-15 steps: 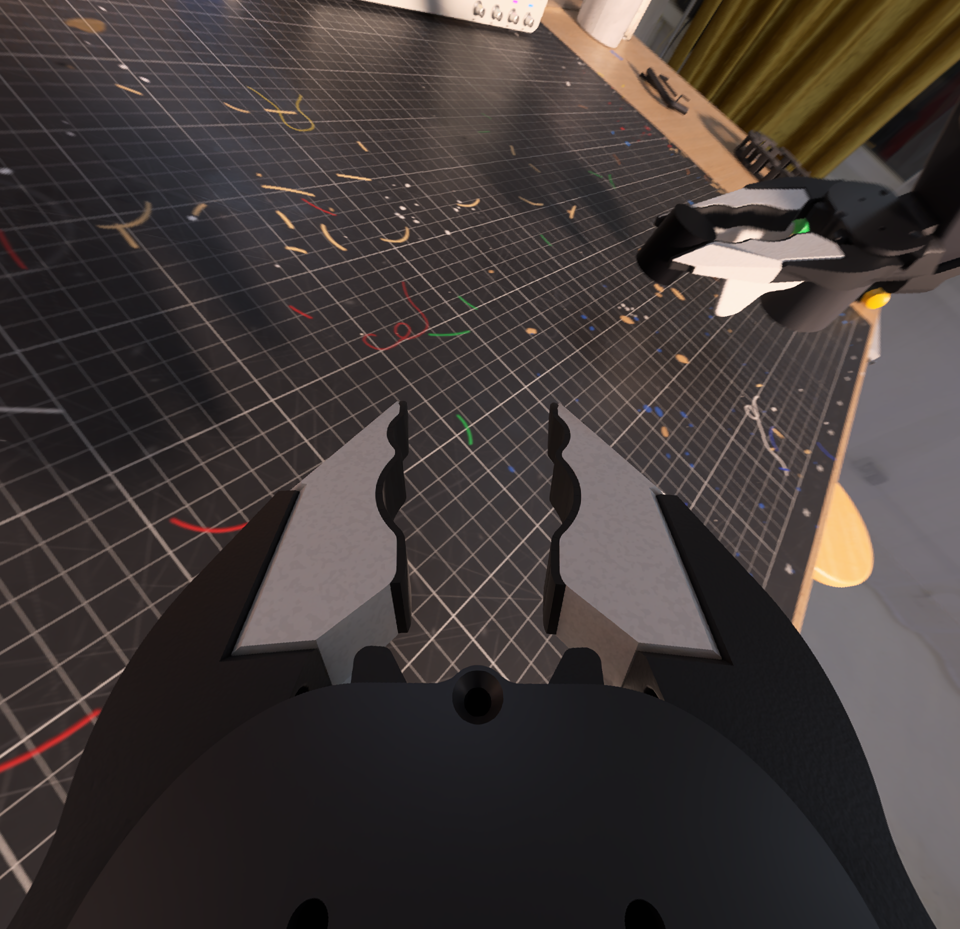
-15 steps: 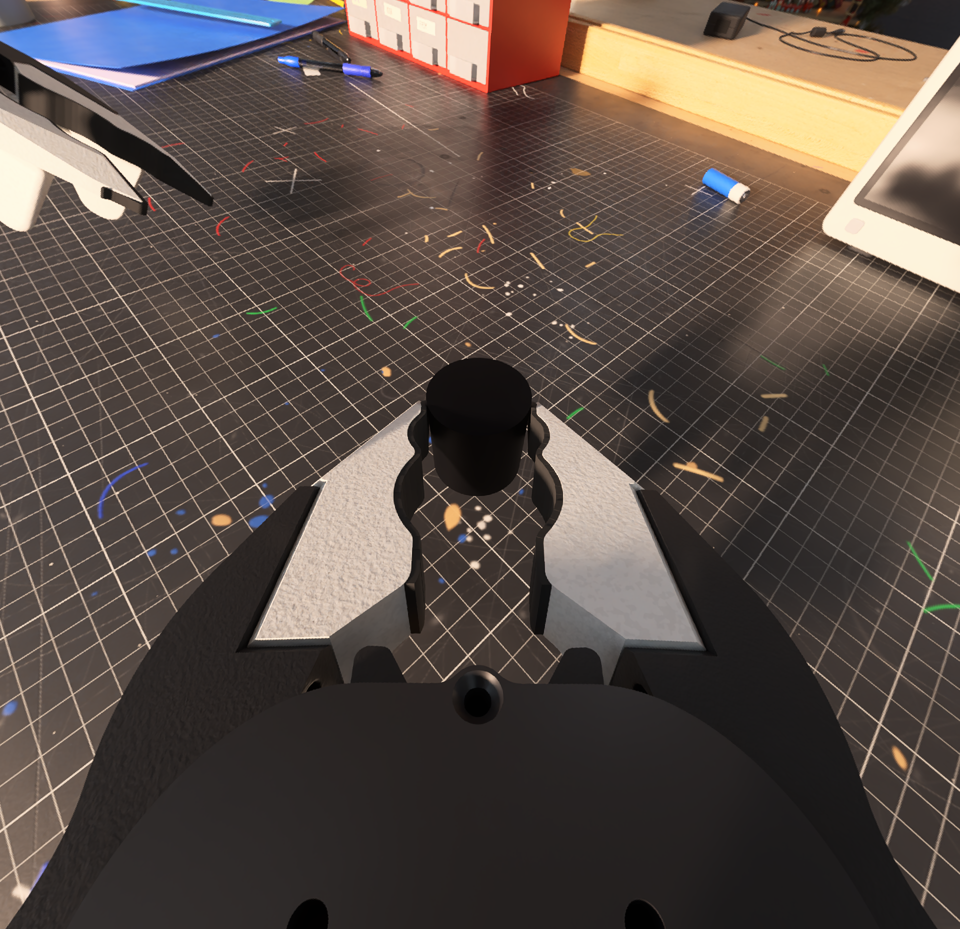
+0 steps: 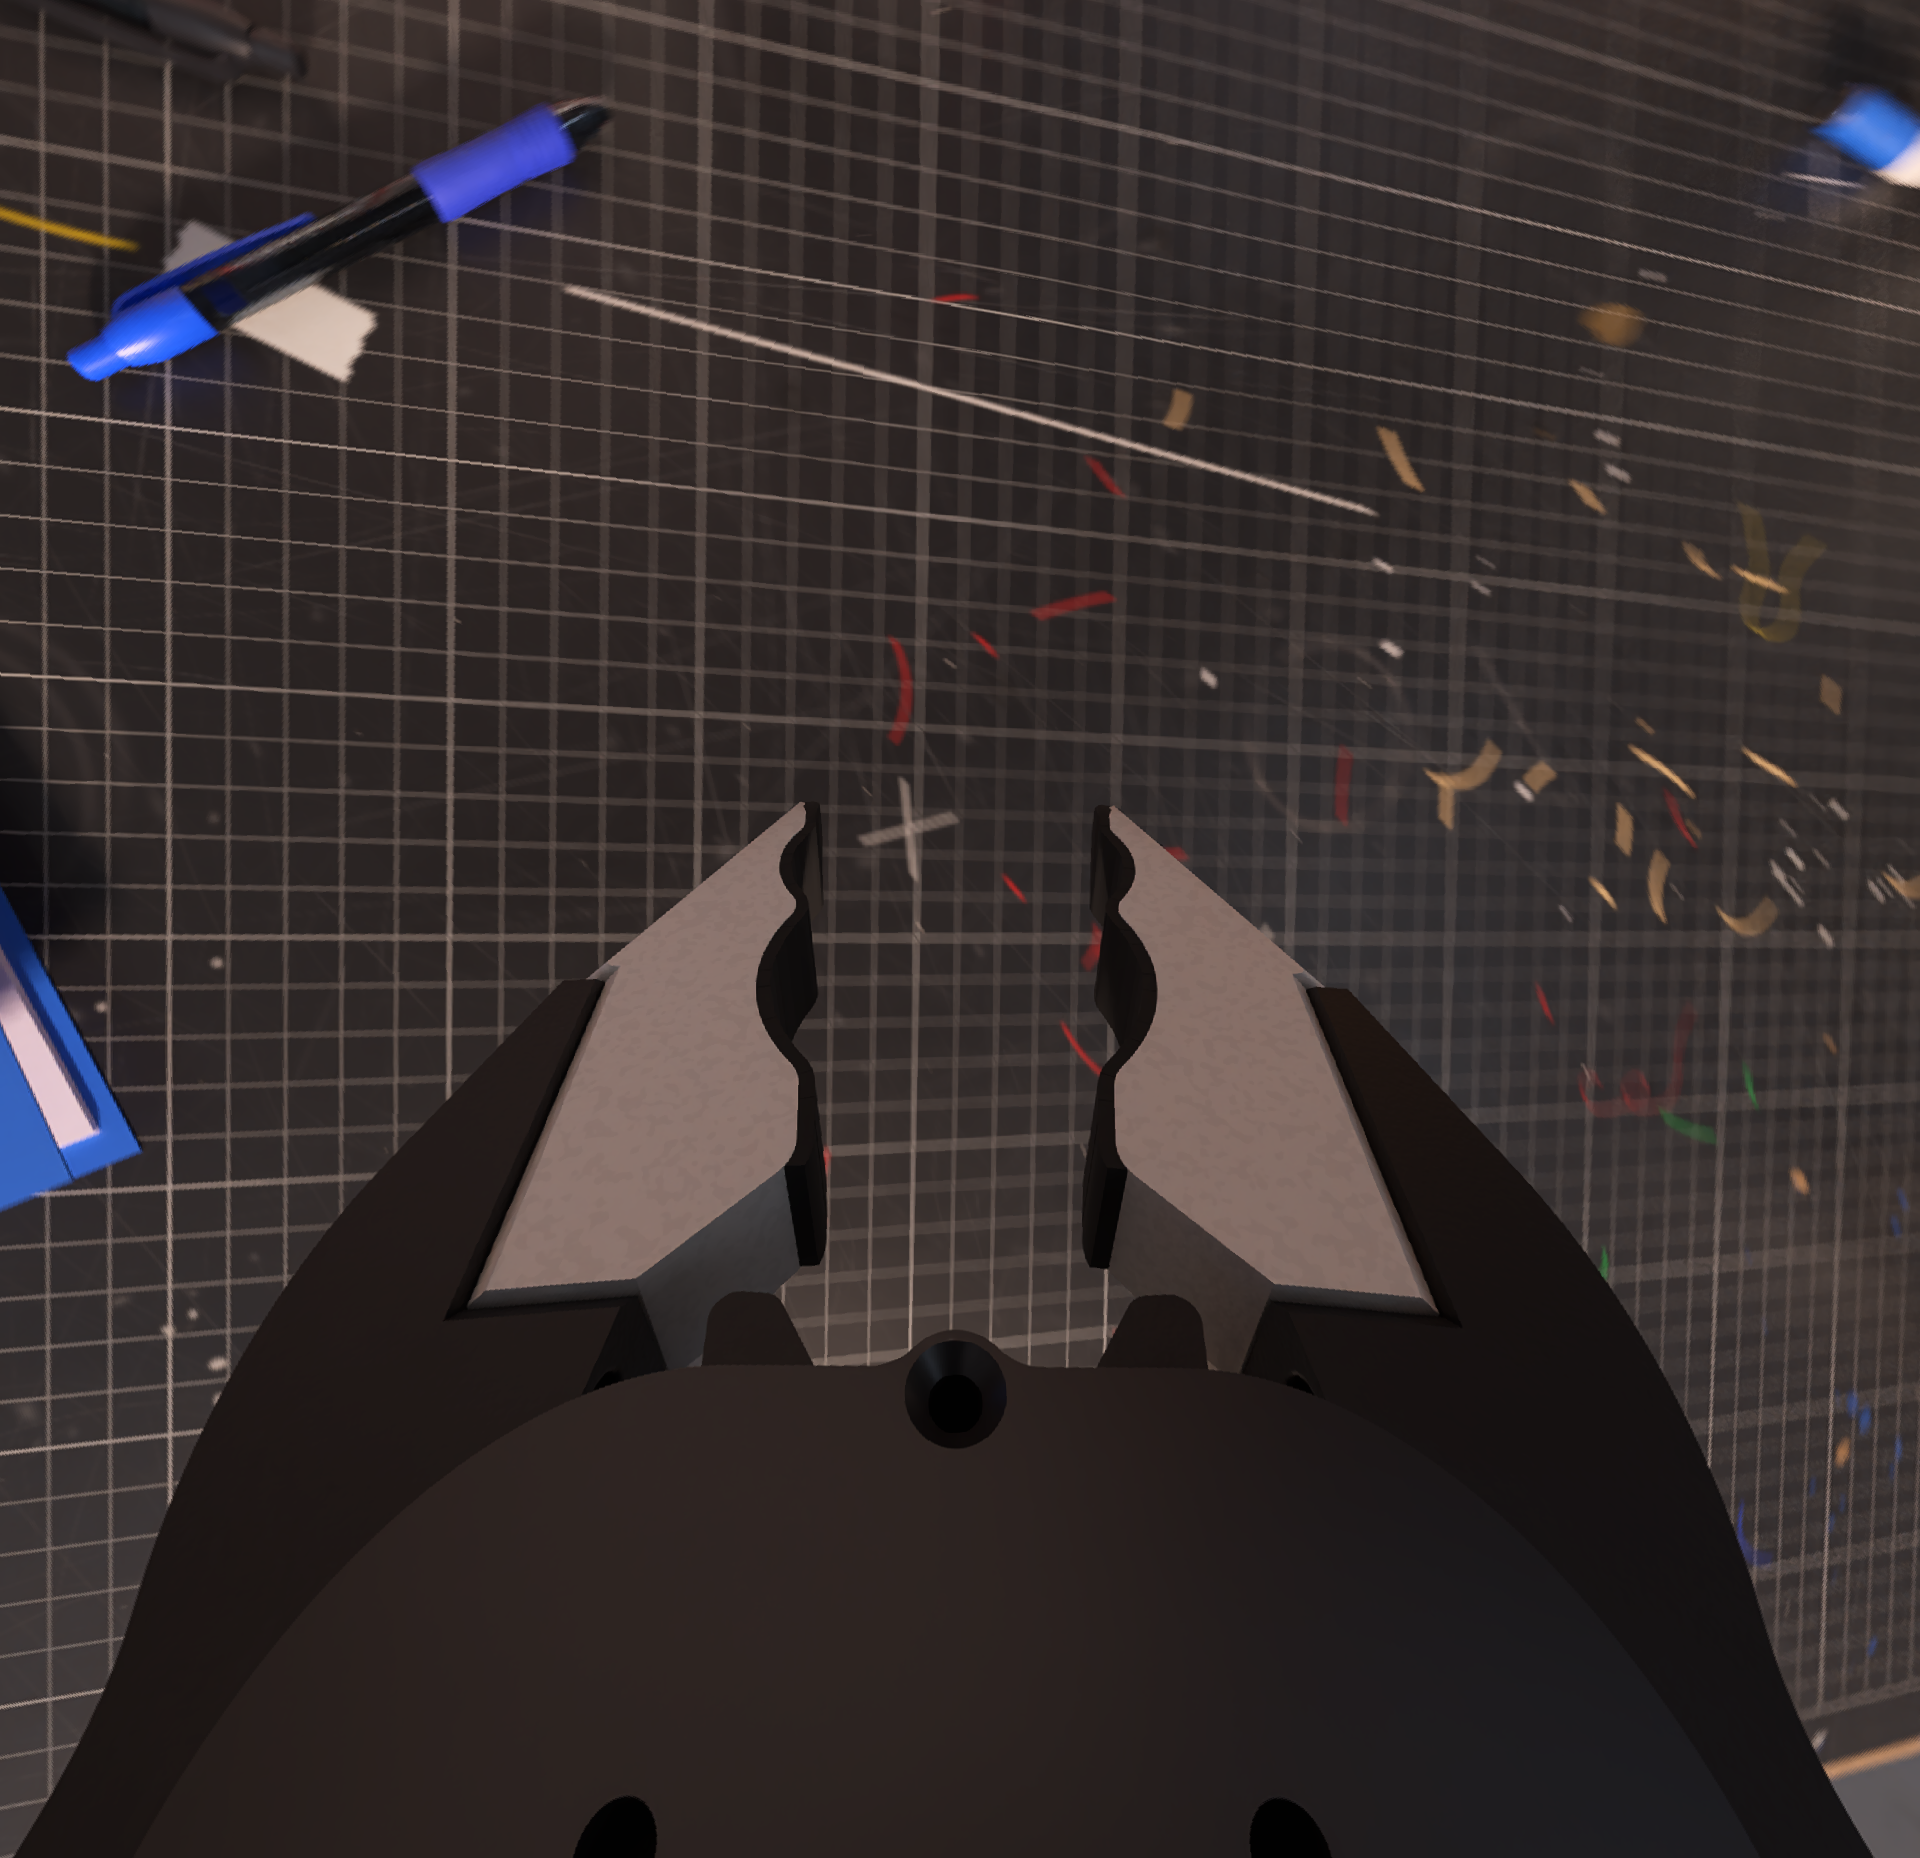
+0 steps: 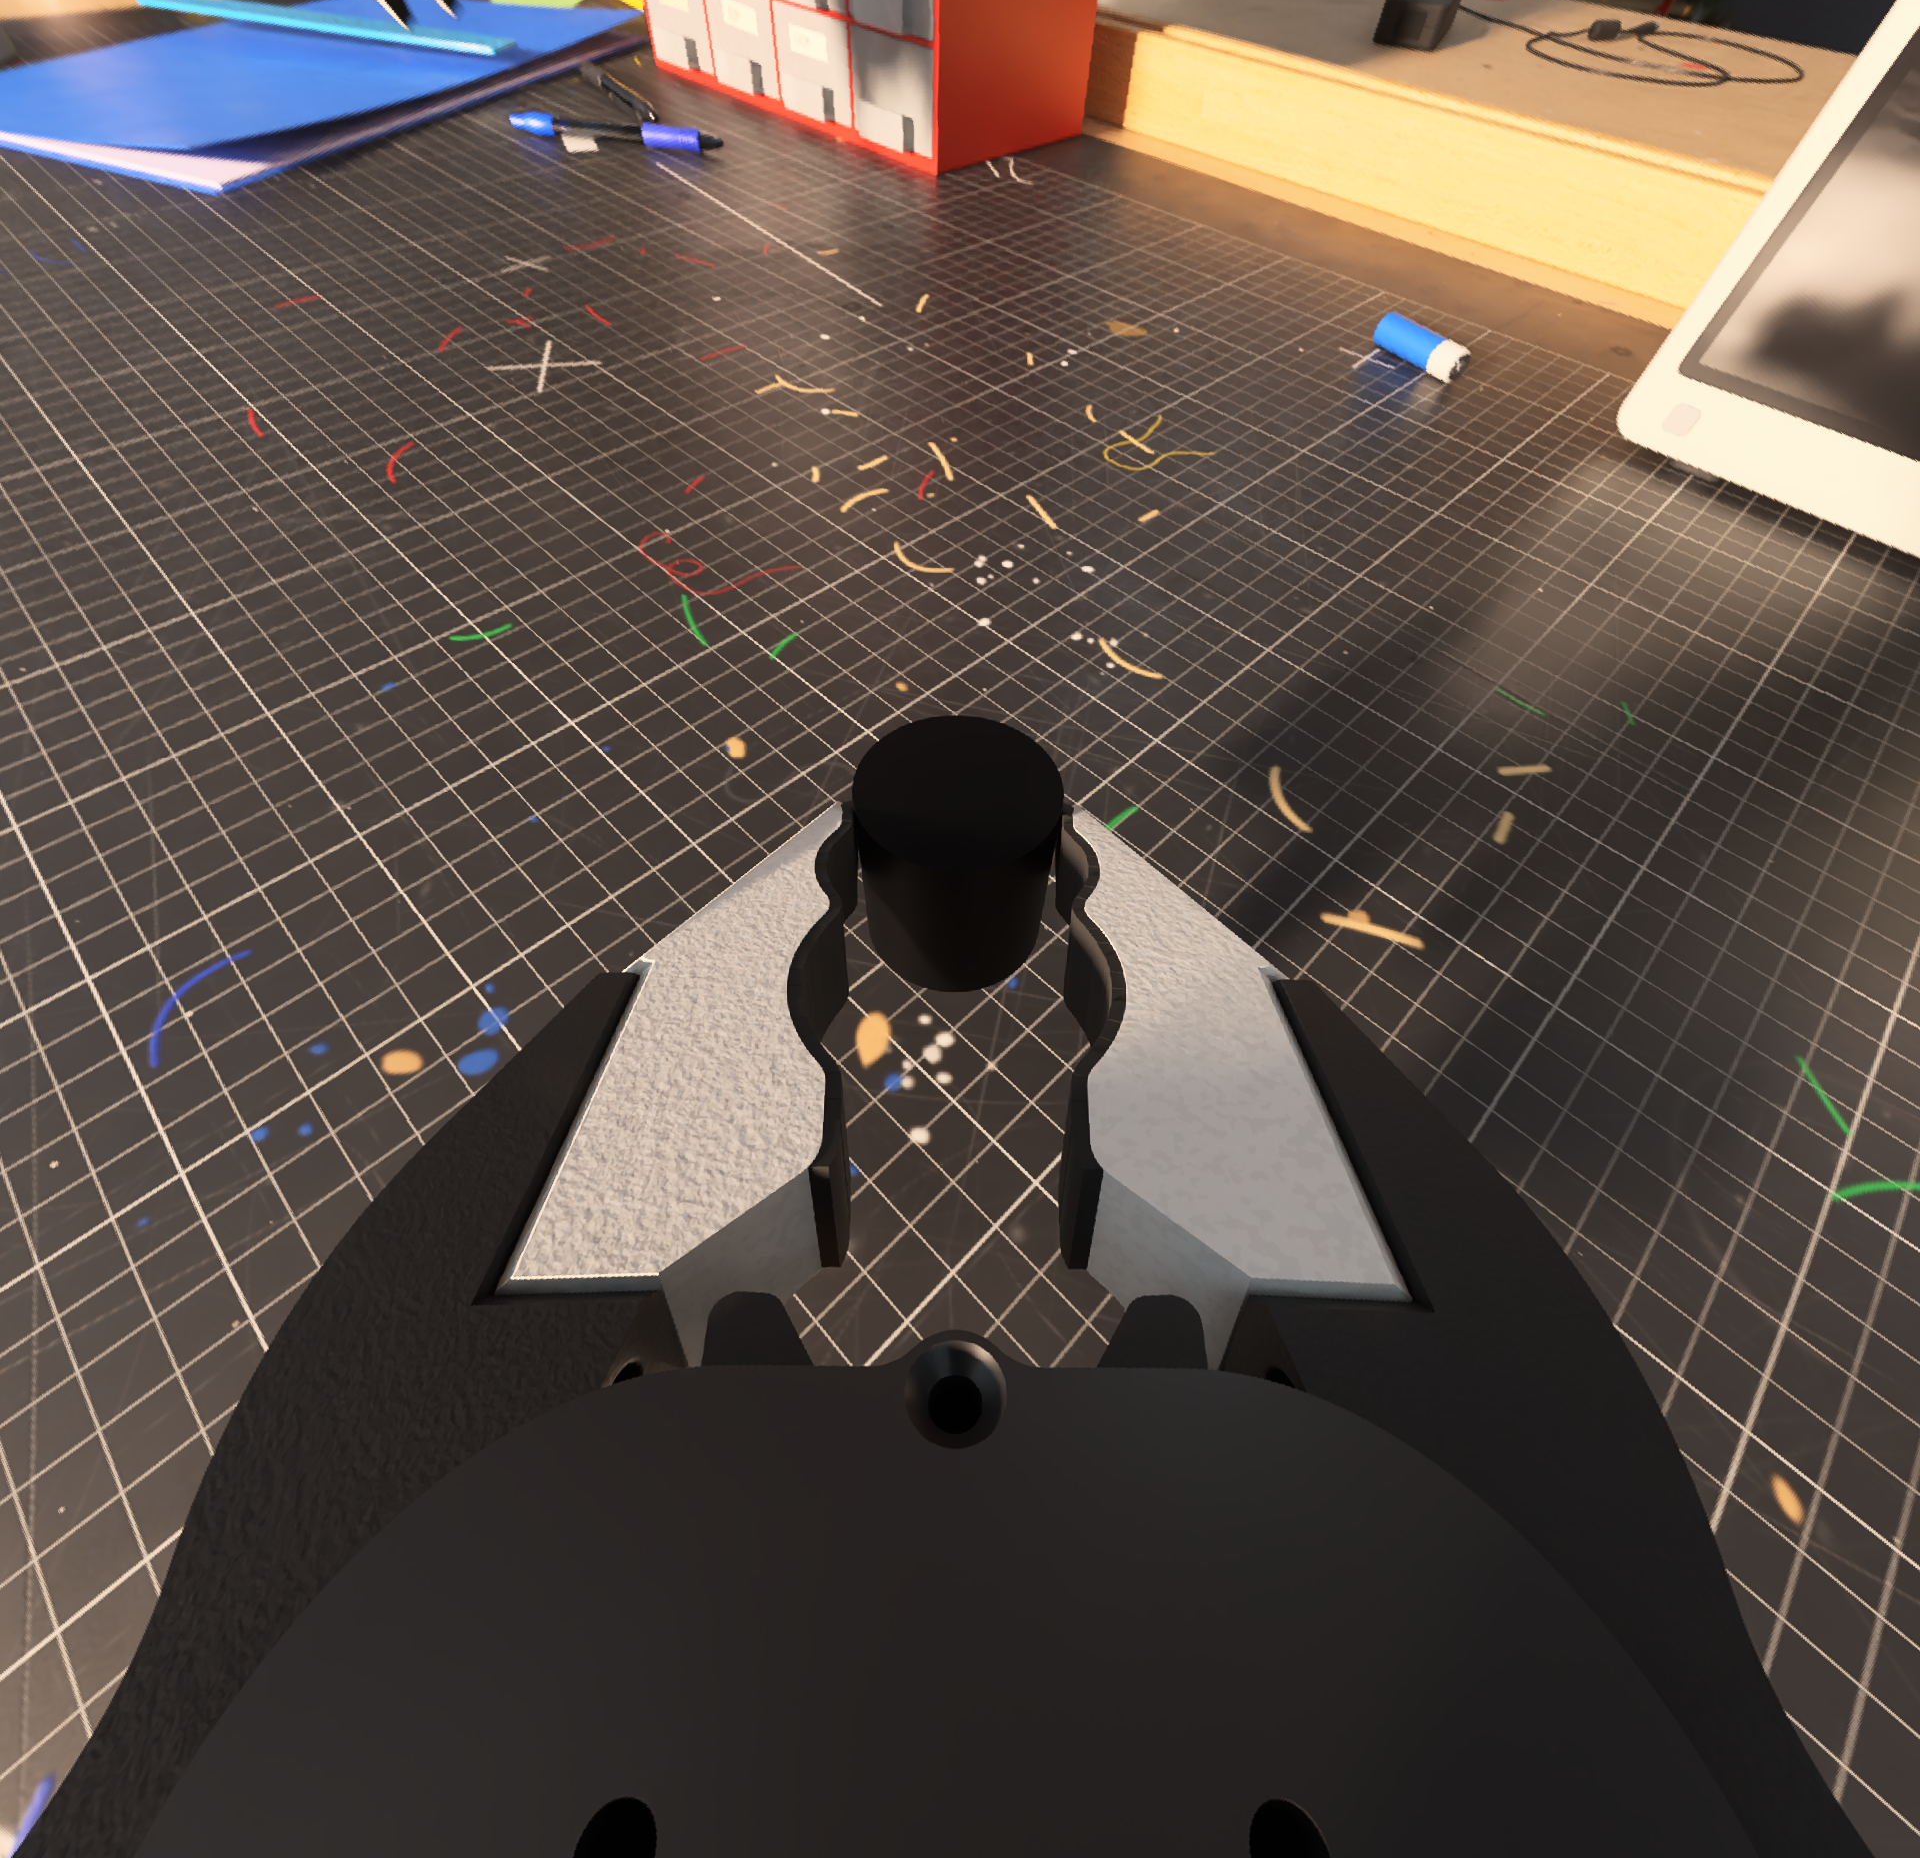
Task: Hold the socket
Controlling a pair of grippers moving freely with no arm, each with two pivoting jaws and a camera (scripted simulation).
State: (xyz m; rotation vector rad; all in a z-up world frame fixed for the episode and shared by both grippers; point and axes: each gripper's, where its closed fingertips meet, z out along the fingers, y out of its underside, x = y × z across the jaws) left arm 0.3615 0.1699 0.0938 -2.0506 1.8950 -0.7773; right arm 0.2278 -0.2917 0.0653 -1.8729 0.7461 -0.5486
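Between right gripper (image 4: 956, 832) jaws — socket (image 4: 956, 852)

The left wrist view looks almost straight down from above onto the black gridded cutting mat (image 3: 416, 769). The right wrist view sits low, facing forward across the same mat (image 4: 312, 769) toward the red drawer cabinet (image 4: 997, 42). Both share the blue-capped pen (image 3: 332, 234) (image 4: 623, 133) (and a small blue cylinder (image 3: 1870, 135) (image 4: 1418, 345)).
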